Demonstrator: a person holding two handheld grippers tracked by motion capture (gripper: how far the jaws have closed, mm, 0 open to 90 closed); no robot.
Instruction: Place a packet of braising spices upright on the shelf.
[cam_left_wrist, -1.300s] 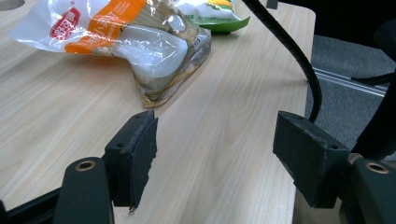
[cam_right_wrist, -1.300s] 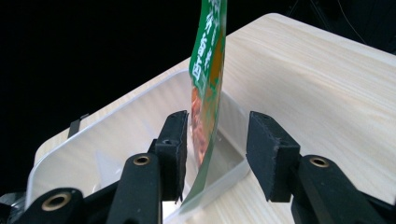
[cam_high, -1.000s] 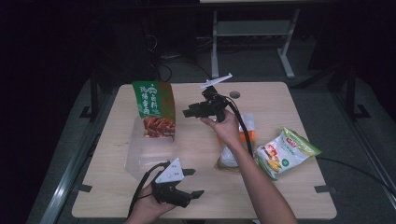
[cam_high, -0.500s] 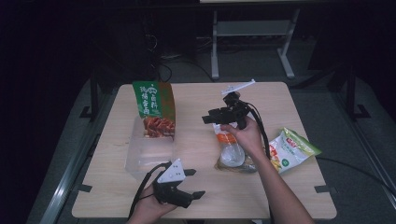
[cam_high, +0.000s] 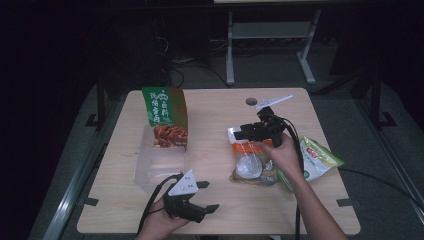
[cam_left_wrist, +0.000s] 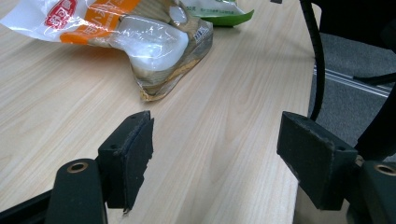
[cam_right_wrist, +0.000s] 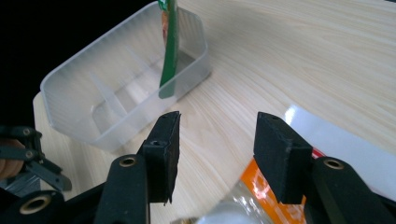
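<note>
A clear snack bag with an orange and white top (cam_high: 250, 162) lies flat right of the table's middle, also seen close in the left gripper view (cam_left_wrist: 140, 42). My right gripper (cam_high: 239, 134) hovers over its far end, pointing left. Its jaws have just been opening and stand open (cam_right_wrist: 217, 135) with nothing between them; the orange bag (cam_right_wrist: 261, 186) lies under them. A tall green and red snack bag (cam_high: 166, 117) stands in the far end of a clear plastic bin (cam_high: 159, 165). My left gripper (cam_high: 210, 196) rests open at the table's front, its jaws (cam_left_wrist: 215, 154) holding nothing.
A green snack bag (cam_high: 317, 157) lies at the right edge, beside the person's right wrist. A small round grey disc (cam_high: 251, 101) sits near the far edge. The bin (cam_right_wrist: 121, 98) has dividers inside. A black cable (cam_left_wrist: 317, 56) hangs off the table's side.
The right hand has carried its gripper rightward and nearer, from the table's middle to above the orange bag. The left gripper has stayed in place.
</note>
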